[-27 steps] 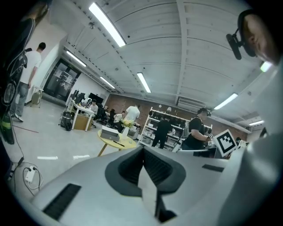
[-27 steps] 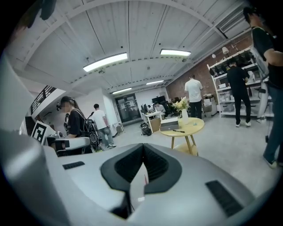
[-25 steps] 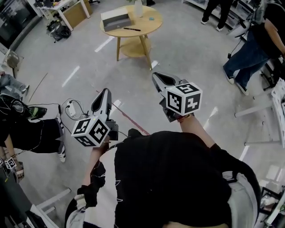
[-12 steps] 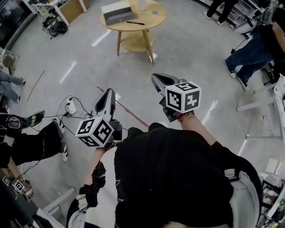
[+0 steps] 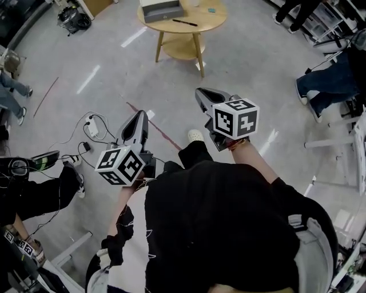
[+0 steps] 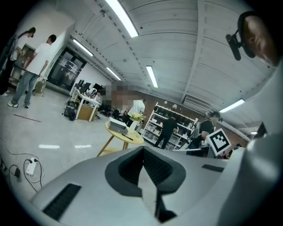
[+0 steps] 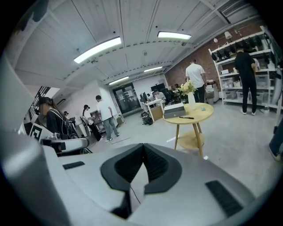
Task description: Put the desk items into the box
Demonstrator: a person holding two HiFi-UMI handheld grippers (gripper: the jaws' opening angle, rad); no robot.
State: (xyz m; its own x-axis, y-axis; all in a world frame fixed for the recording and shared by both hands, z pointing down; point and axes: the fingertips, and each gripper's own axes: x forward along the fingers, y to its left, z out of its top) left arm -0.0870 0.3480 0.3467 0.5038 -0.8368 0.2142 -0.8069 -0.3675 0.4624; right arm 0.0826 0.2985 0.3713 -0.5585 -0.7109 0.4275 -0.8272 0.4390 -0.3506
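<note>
A round wooden table (image 5: 213, 22) stands across the floor at the top of the head view. On it lie a grey box (image 5: 162, 10), a black pen (image 5: 185, 23) and a small teal item (image 5: 211, 10). The right gripper view shows the same table (image 7: 200, 114) with the box (image 7: 174, 110), the pen (image 7: 186, 117) and a vase of flowers (image 7: 191, 99). My left gripper (image 5: 140, 114) and right gripper (image 5: 200, 91) are held in the air, well short of the table and pointing toward it. Both are shut, and neither has anything between its jaws.
A power strip with cables (image 5: 91, 127) lies on the floor to the left. Seated people's legs (image 5: 40, 186) are at the left, and another person (image 5: 329, 80) stands at the right. My white shoe (image 5: 195, 135) shows between the grippers. Shelving (image 7: 247, 66) lines the far wall.
The table has slid up toward the top edge of the head view. A shoe has come into sight between the grippers. Both grippers stay shut.
</note>
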